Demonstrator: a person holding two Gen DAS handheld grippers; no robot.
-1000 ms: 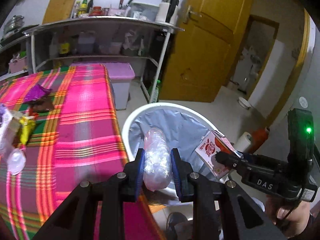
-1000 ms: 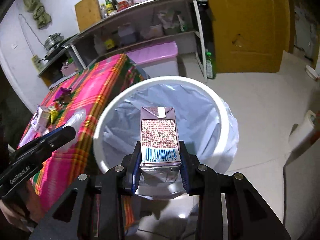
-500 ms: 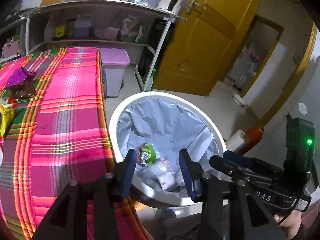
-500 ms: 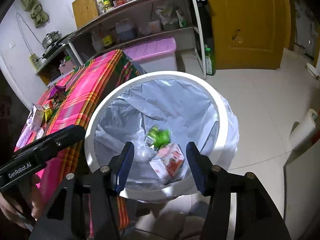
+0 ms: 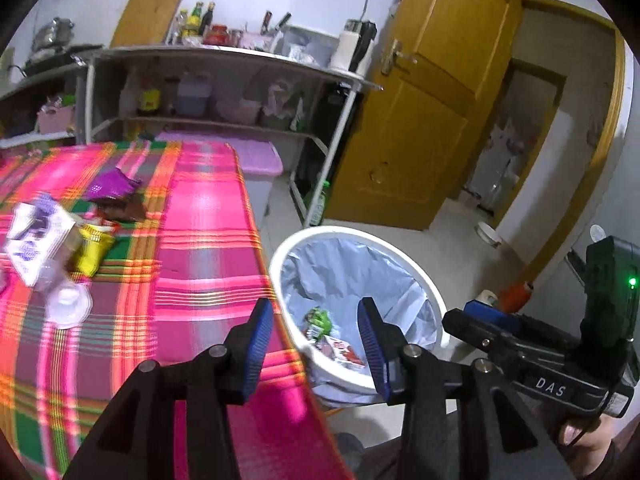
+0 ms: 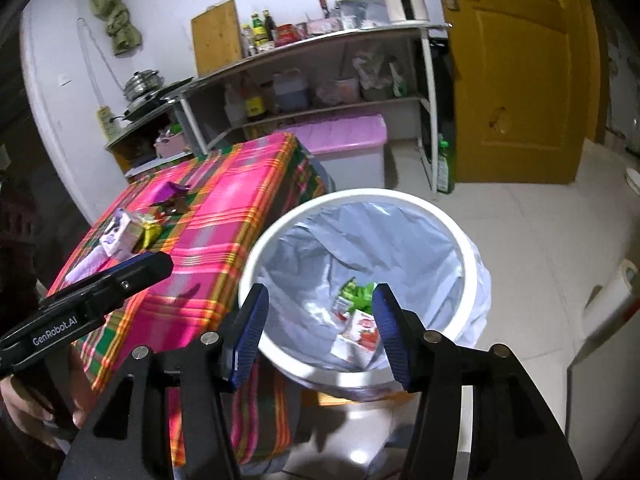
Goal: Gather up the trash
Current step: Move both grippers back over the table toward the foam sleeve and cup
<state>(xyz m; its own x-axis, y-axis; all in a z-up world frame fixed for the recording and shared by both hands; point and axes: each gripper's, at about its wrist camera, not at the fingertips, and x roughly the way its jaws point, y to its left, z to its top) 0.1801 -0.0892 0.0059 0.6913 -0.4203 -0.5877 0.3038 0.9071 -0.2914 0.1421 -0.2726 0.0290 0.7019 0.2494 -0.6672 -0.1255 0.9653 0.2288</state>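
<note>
Both wrist views look down from close above the white round bin with its pale blue liner [image 5: 416,280] [image 6: 470,248]; each also takes in the pink plaid-clothed worktop [image 5: 200,240] [image 6: 224,208].

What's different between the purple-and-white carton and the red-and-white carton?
The purple-and-white carton sits on the plaid tablecloth, not yet collected; the red-and-white carton lies inside the trash bin. The purple one has other scraps around it; the red one lies beside a green wrapper. Both are small drink-type cartons.
</note>
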